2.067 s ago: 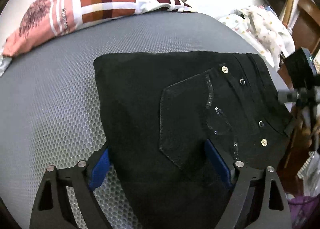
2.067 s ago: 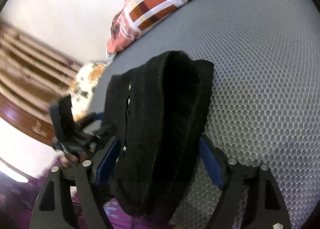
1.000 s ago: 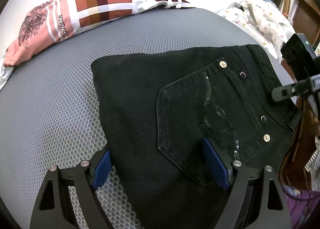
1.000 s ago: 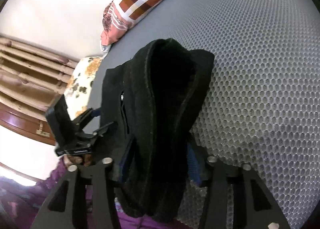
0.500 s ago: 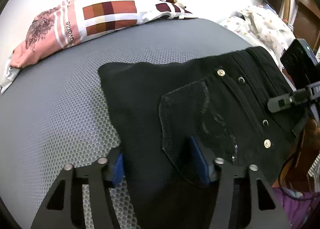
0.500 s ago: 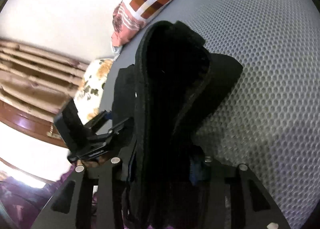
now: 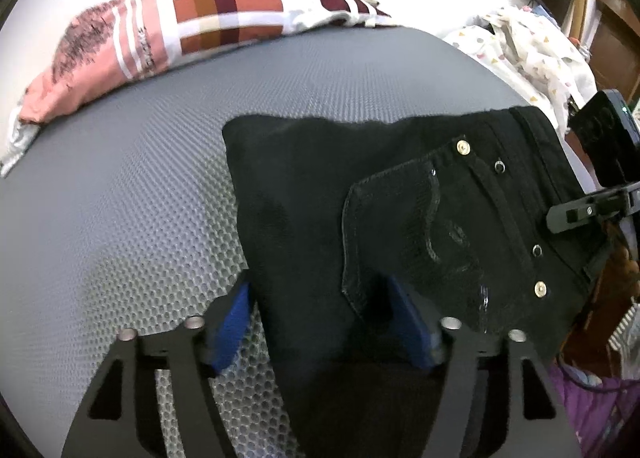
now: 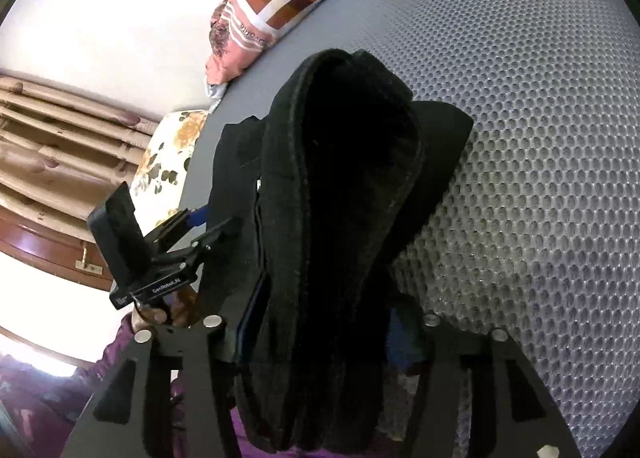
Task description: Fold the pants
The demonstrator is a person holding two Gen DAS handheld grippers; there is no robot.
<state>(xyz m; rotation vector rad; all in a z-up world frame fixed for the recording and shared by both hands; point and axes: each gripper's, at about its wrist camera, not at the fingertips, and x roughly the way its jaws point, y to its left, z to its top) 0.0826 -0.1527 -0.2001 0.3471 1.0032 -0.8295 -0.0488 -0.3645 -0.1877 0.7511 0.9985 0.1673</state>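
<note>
The black pants point(image 7: 360, 197) are folded into a thick stack with the back pocket and rivets on top, over a grey mesh mattress point(image 7: 120, 177). My left gripper point(image 7: 320, 322) is shut on the near edge of the stack, blue pads pressed on either side of it. My right gripper point(image 8: 320, 334) is shut on the waistband end of the pants point(image 8: 344, 193), which bulges up in thick layers between the fingers. The right gripper also shows at the right edge of the left wrist view point(image 7: 588, 213), and the left gripper shows in the right wrist view point(image 8: 192, 225).
A pillow point(image 7: 180, 25) with a red, brown and white check cover lies at the far side of the mattress. A white patterned cloth point(image 7: 536, 53) and wooden furniture point(image 7: 608, 17) stand beyond the right edge. Purple fabric point(image 8: 48, 398) lies below the mattress edge.
Both grippers went from open around the pants to shut on them. The stack has lifted a little and bunched up, most clearly at the right gripper's end.
</note>
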